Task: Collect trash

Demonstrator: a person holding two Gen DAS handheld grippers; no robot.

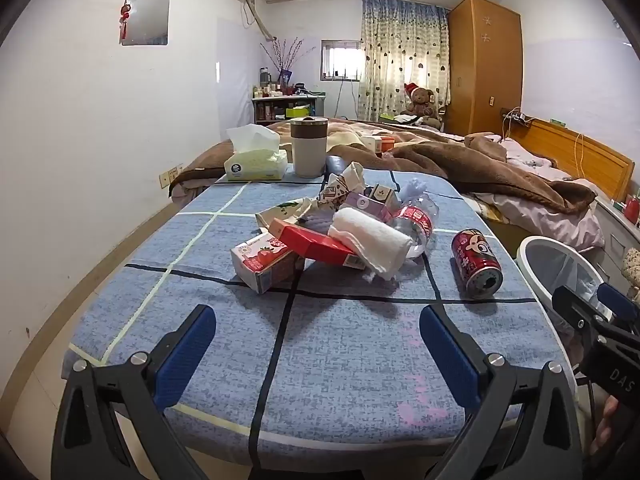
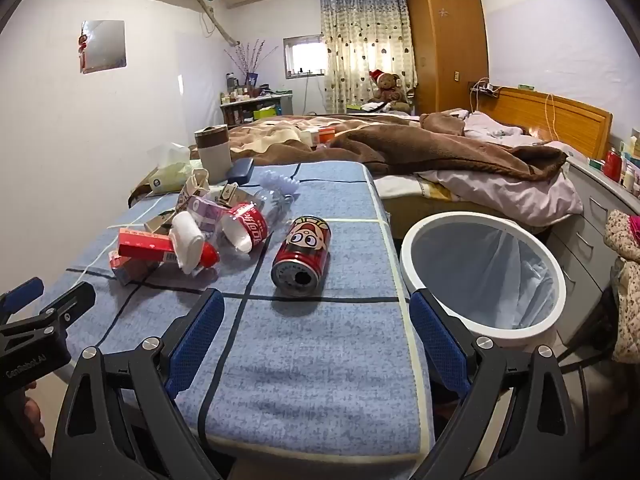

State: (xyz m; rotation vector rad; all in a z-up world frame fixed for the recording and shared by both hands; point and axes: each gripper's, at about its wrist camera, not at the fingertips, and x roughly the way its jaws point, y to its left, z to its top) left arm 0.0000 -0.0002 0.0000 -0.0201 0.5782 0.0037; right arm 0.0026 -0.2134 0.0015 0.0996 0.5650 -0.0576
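Both jaws wide, empty: left gripper (image 1: 316, 344), right gripper (image 2: 316, 328). Can (image 2: 301, 256) on its side on table (image 2: 320, 360), near bin (image 2: 416, 236). Risk: can rolls off if nudged

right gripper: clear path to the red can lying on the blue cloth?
Probably yes. The right gripper is open and empty, and the red can lies on its side just ahead, apart from the trash pile, with only bare blue cloth between.
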